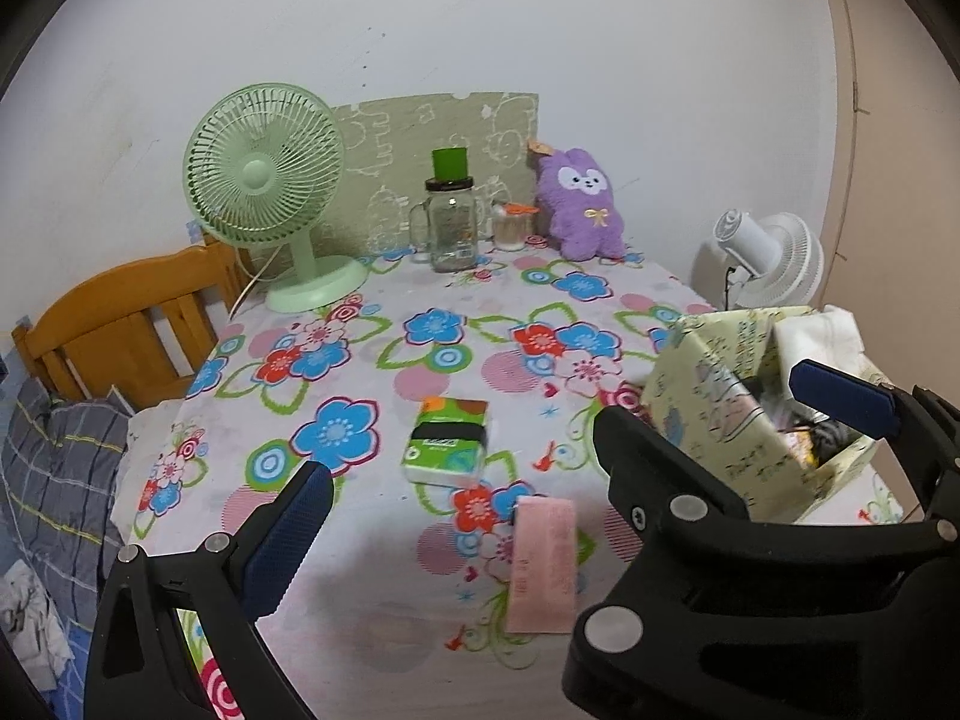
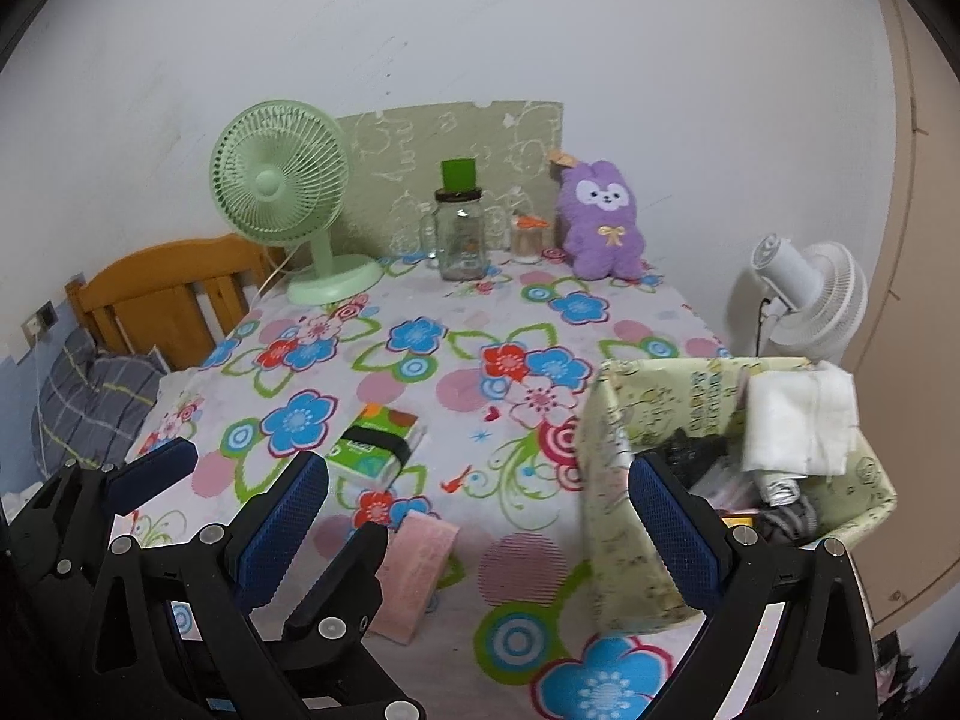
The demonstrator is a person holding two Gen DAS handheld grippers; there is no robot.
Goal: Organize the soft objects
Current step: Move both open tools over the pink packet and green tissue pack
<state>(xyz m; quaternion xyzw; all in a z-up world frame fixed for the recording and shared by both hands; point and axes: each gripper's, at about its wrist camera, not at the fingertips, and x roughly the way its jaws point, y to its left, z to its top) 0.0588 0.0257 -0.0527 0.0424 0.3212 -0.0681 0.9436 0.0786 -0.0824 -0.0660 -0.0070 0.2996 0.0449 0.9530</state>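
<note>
A: Where do the soft things sit?

B: A purple plush rabbit (image 1: 585, 204) stands upright at the far edge of the tabletop (image 1: 384, 630), against the patterned green board (image 1: 432, 138). A green tissue pack (image 1: 449, 441) with a black band lies flat near the middle of the flowered cloth. Nearer the camera, a pink folded cloth (image 1: 540, 564) lies flat, just apart from the pack.

A: And the box?

B: The pale yellow-green box (image 2: 624, 480) sits at the right side of the tabletop. A white cloth (image 2: 798, 420) drapes over its far rim, and dark items lie inside; I cannot tell what they are.

A: The jaws?

B: The left gripper (image 1: 558, 456) hangs over the near edge with its jaws spread wide, grasping nothing; one blue pad (image 1: 840, 399) is in front of the box opening. The right gripper (image 2: 480, 528) is also released, empty, with one finger before the box wall.

A: Anything else?

B: A green fan (image 1: 270, 192), a glass jar (image 1: 453, 222) and a white fan (image 2: 810, 294).
</note>
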